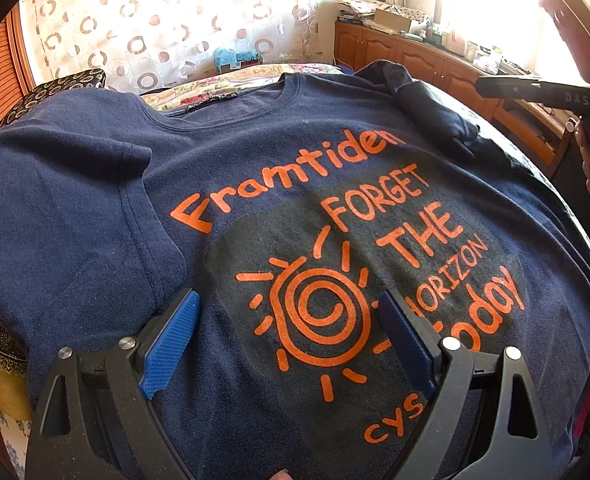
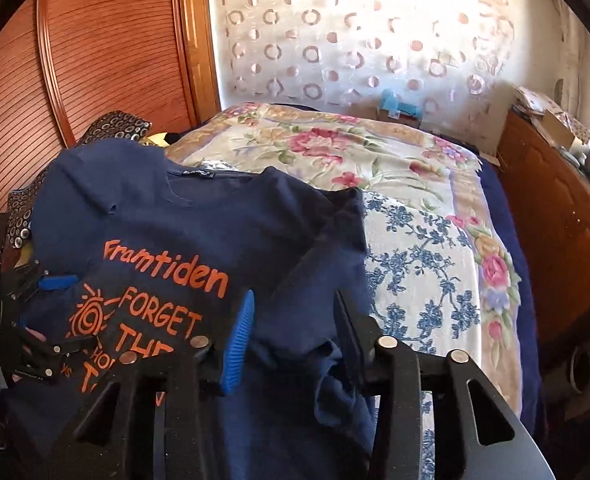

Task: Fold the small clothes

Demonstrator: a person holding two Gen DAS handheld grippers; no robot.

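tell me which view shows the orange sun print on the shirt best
The left wrist view. There the sun print lies large and whole between the open left gripper fingers on the navy shirt. In the right wrist view the sun is small, near the left edge.

Navy T-shirt [image 1: 95,200], orange print across chest: "Framtiden" arcs upper centre of left wrist view; below it, running toward right of frame, "FORGET", "THE", "HORIZON" (first letter hidden behind gripper pad), then "oday" w/ 1st letter hidden. Bottom centre: "cys", rest cut off. Neck label on shirt collar, top centre: white letters, too small to read. Black tool body [image 1: 551,94] at upper right of frame: "DAS" in pale letters. Right wrist view, lower left: same shirt shows "Framtiden", "FORGET", "THE", then "HO" partly hidden.
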